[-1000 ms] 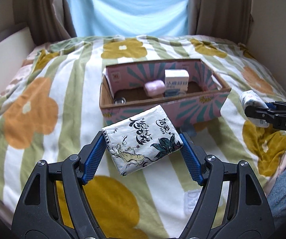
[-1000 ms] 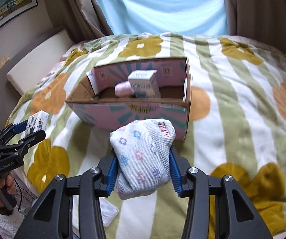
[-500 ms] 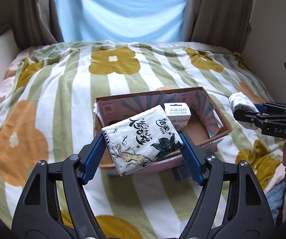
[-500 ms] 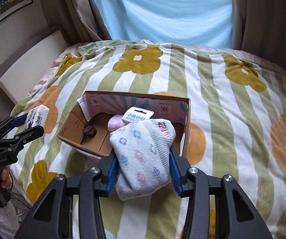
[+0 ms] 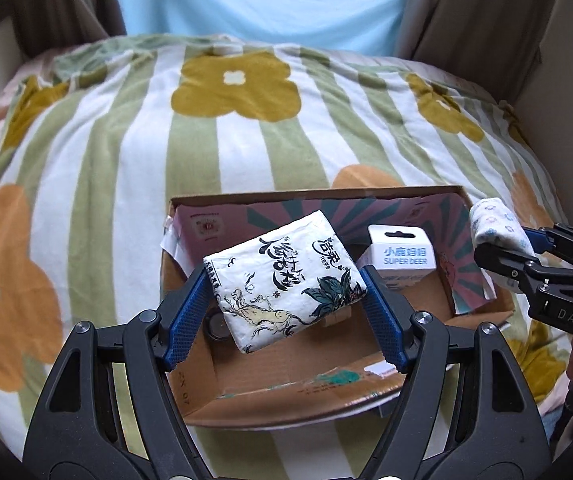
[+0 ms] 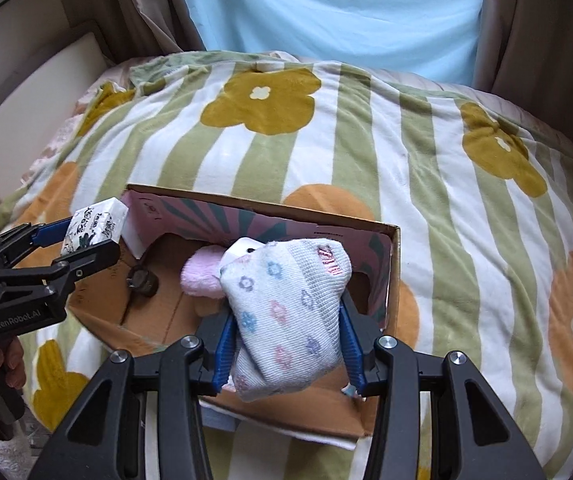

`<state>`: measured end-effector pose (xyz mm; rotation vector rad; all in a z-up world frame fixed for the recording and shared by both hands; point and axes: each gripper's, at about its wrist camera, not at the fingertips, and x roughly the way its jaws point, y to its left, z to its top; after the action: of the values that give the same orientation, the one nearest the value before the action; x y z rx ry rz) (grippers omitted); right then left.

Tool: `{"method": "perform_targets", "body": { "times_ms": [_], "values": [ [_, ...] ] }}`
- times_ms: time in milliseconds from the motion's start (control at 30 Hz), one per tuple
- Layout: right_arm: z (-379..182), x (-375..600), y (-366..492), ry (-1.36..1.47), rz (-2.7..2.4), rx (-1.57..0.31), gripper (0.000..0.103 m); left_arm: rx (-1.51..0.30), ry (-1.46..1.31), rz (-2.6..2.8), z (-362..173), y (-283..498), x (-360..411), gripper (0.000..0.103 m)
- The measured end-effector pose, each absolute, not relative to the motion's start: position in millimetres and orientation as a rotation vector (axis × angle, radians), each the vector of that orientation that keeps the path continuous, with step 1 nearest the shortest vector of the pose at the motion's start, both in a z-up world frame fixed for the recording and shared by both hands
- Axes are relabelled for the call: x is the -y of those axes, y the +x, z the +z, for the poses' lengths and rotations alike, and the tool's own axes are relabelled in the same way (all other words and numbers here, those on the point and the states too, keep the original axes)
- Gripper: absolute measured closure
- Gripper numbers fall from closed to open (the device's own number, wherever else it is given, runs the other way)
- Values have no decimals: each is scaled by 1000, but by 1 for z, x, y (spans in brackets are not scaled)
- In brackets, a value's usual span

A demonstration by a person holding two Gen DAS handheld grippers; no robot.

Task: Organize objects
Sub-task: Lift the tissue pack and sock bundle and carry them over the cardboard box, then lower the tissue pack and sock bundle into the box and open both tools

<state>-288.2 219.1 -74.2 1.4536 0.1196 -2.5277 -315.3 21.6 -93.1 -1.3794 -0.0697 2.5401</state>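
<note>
Tissue pack [image 5: 286, 284] fills left hand-held gripper [image 5: 284, 312]; right hand-held gripper [image 6: 286, 336] pinches sock [image 6: 286, 312].

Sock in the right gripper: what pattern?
White knit sock with small blue, purple and pink flowers; clearest in the right wrist view.

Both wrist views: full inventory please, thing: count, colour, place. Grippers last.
tissue pack: 1, white with black print, held over the box
sock bundle: 1, white with floral dots, held over the box
cardboard box: 1, brown, pink-teal inside, on the blanket
Super Deer carton: 1, white and blue, inside box
pink fluffy item: 1, inside box
small dark round item: 1, box floor
blanket: 1, green-white stripes, yellow and orange flowers
curtains: blue between brown
left gripper: shut on tissue pack
right gripper: shut on sock bundle
</note>
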Motion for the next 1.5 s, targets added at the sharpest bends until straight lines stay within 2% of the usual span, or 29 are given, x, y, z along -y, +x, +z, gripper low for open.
{"method": "perform_targets", "body": {
  "times_ms": [367, 733, 767, 800, 833, 867, 900, 967, 1300, 1500],
  "values": [
    [-113, -226, -301, 1586, -2486, -123, 61, 53, -1515, 2486, -139, -329, -17, 31],
    [-109, -229, -302, 1604, -2483, -58, 61, 77, -1519, 2422, -134, -325, -20, 31],
    [-109, -228, -302, 1600, -2486, -61, 60, 85, -1524, 2413, -134, -325, -20, 28],
    [-108, -227, -302, 1594, -2495, -78, 59, 86, -1534, 2420, -133, -324, -21, 12],
    [-108, -226, -302, 1589, -2507, -103, 55, 78, -1537, 2435, -132, -323, -21, 0],
    [-107, -225, -301, 1584, -2517, -120, 46, 72, -1527, 2449, -131, -321, -20, 0],
    [-107, -224, -300, 1583, -2529, -136, 31, 69, -1516, 2456, -129, -319, -19, 0],
    [-105, -223, -297, 1584, -2532, -155, 19, 67, -1513, 2467, -127, -316, -17, 0],
    [-86, -218, -275, 1524, -2513, -163, 18, 75, -1494, 2486, -110, -288, -7, 0],
    [-62, -212, -254, 1473, -2525, -133, 18, 1, -1471, 2503, -89, -262, -8, 0]
  ]
}}
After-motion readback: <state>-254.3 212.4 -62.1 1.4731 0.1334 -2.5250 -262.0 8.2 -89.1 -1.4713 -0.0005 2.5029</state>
